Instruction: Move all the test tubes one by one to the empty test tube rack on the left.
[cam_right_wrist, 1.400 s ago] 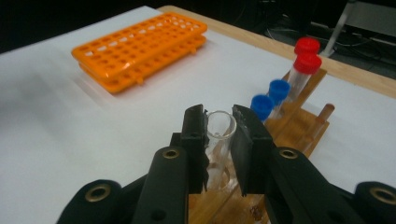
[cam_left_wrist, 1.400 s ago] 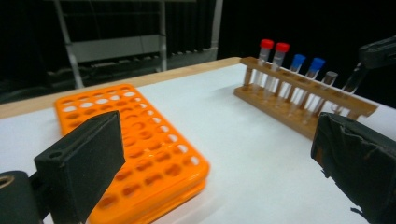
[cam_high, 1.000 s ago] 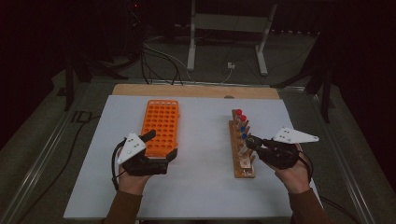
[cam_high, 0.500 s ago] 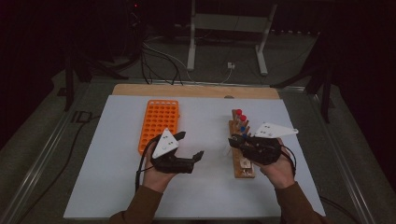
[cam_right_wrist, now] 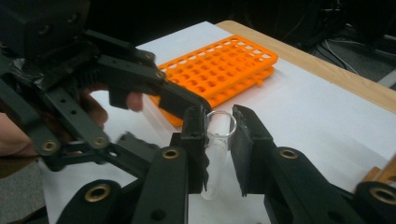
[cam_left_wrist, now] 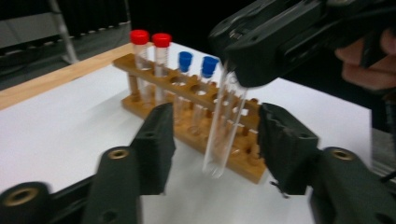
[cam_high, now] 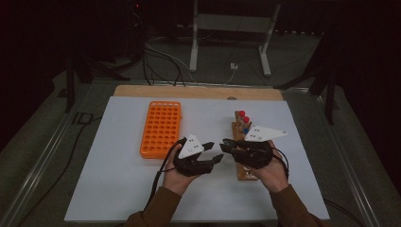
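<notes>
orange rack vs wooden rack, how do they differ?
The orange rack is a plastic grid with many small holes, all empty; the wooden rack has one row of holes and holds capped tubes, two red and two blue. The orange rack lies left of both claws; the wooden rack sits under the person's right hand. Both lie on the white table with their long sides running away from the person.

Both forearms come in from the near edge of the table point(cam_high: 118, 189) and angle toward each other above its middle. The left gripper point(cam_high: 218, 152) points right, its jaws partly apart and just now closing, not yet pressing on the clear tube point(cam_left_wrist: 224, 126) between them. The right gripper point(cam_high: 226, 143) points left, jaws clamped on that tube near its open end, tip to tip with the left.
</notes>
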The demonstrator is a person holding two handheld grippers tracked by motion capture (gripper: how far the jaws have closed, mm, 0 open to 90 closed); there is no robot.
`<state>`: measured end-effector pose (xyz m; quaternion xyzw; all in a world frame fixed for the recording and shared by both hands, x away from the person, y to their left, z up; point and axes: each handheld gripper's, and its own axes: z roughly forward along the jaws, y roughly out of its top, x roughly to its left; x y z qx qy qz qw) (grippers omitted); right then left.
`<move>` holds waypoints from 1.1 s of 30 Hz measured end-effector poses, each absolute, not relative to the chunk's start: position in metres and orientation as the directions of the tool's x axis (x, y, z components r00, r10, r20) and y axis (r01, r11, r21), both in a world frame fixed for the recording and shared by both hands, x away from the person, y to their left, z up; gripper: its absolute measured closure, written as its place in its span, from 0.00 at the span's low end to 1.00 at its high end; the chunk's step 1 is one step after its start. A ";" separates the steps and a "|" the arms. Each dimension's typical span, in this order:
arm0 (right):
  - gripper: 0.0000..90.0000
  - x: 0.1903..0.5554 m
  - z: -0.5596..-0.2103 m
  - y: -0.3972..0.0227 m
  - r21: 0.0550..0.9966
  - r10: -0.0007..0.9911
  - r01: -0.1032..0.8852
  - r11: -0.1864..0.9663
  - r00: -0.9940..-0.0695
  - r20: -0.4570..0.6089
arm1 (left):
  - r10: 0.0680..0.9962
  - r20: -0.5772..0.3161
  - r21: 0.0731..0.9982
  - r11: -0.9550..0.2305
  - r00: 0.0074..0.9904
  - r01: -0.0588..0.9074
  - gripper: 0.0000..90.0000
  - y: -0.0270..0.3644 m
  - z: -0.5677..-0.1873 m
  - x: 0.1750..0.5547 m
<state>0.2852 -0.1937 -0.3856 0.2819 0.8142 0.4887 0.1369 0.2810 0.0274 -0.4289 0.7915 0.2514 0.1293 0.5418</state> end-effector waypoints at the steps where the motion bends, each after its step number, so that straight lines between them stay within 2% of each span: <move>1: 0.85 0.285 -0.386 -0.193 0.872 0.592 0.327 0.364 -0.804 0.054 | 0.533 -0.070 0.922 -0.288 0.843 0.258 0.62 0.027 -0.429 0.281; 5: 0.85 0.284 -0.387 -0.190 0.872 0.582 0.324 0.367 -0.811 0.056 | 0.512 -0.091 0.916 -0.293 0.854 0.273 0.73 0.023 -0.431 0.283; 10: 0.85 0.284 -0.388 -0.187 0.870 0.573 0.320 0.375 -0.818 0.054 | 0.508 -0.082 0.907 -0.319 0.857 0.276 0.81 0.020 -0.433 0.284; 16: 0.84 0.284 -0.391 -0.189 0.871 0.565 0.320 0.373 -0.823 0.061 | 0.503 -0.057 0.905 -0.339 0.863 0.258 0.84 0.018 -0.434 0.282; 20: 0.71 0.283 -0.392 -0.196 0.887 0.559 0.305 0.347 -0.827 0.065 | 0.526 -0.054 0.902 -0.338 0.849 0.267 0.85 0.021 -0.435 0.285; 22: 0.61 0.282 -0.393 -0.200 0.895 0.559 0.288 0.341 -0.827 0.054 | 0.532 -0.053 0.903 -0.336 0.845 0.268 0.85 0.023 -0.434 0.286; 28: 0.38 0.286 -0.400 -0.216 0.899 0.619 0.317 0.302 -0.783 0.068 | 0.563 -0.056 0.911 -0.310 0.825 0.273 0.85 0.032 -0.431 0.288; 33: 0.19 0.281 -0.406 -0.225 0.907 0.675 0.299 0.297 -0.738 0.022 | 0.578 -0.049 0.912 -0.307 0.814 0.273 0.85 0.039 -0.430 0.289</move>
